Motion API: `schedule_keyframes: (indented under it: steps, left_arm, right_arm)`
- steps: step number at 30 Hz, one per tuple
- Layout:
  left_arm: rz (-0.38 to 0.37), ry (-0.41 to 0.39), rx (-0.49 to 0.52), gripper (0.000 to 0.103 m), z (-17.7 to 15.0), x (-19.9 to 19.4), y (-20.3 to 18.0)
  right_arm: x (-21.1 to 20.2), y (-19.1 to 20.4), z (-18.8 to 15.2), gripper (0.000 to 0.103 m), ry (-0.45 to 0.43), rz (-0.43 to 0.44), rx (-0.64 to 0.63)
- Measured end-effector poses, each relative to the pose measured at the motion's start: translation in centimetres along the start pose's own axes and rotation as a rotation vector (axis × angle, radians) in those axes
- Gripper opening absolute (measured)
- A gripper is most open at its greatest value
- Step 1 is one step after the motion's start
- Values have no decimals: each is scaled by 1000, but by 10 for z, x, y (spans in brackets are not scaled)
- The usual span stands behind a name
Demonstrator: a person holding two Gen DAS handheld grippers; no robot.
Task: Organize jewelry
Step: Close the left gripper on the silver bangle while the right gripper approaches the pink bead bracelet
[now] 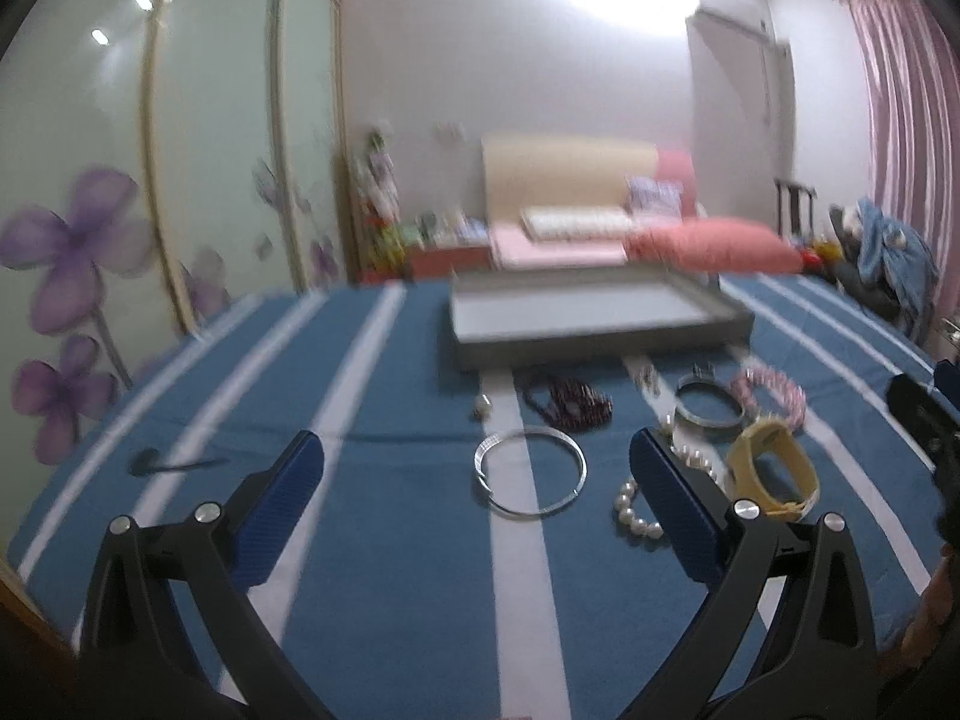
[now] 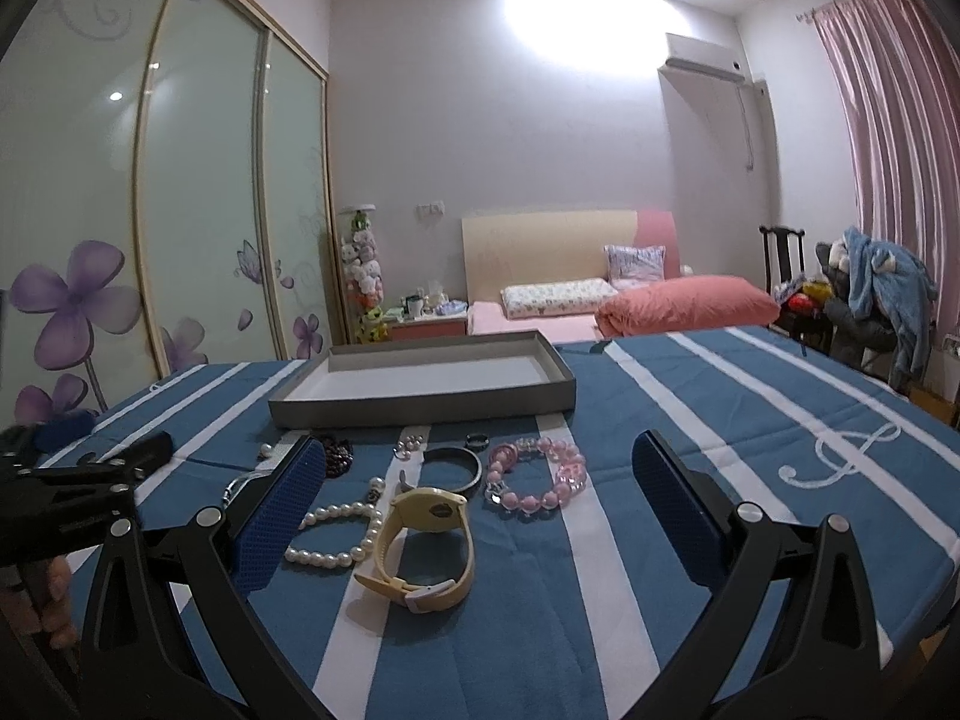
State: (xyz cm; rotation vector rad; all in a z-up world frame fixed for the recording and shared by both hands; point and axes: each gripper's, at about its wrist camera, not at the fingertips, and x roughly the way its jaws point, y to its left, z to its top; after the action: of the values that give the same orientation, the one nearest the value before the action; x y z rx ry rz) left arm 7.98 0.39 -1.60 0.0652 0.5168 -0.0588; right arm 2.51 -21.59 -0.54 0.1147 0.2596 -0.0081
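Jewelry lies spread on a blue striped cloth in front of a shallow grey tray. A thin silver hoop rests just ahead of my open left gripper. Beside it are a dark bead bracelet, a white pearl bracelet, a yellow watch, a grey bangle and a pink bead bracelet. My right gripper stands open above the watch, holding nothing.
The other gripper shows at the left edge of the right wrist view, with a hand below it. A small dark item lies at the left of the cloth. Behind the table stand a bed, a wardrobe and a chair with clothes.
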Motion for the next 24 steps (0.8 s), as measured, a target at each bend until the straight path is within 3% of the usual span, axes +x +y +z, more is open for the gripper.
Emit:
schedule_keyframes:
  steps: [4,9,13,17,20,24]
  left_arm:
    - [-78,156,-8,99,7,41,0]
    - [-125,291,9,99,10,81,-10]
    - [-90,349,43,98,8,104,-17]
    - [-78,415,40,88,6,120,-15]
    - [-80,416,26,85,7,120,-11]
    - [-79,400,25,68,10,121,-8]
  right_arm:
    - [5,-7,1,101,28,-13,22]
    - [11,-13,2,101,45,-27,29]
    - [17,-14,4,101,54,-35,27]
    - [22,-16,5,101,64,-46,28]
    - [27,-19,6,101,77,-47,39]
    - [37,-24,9,101,111,-42,54]
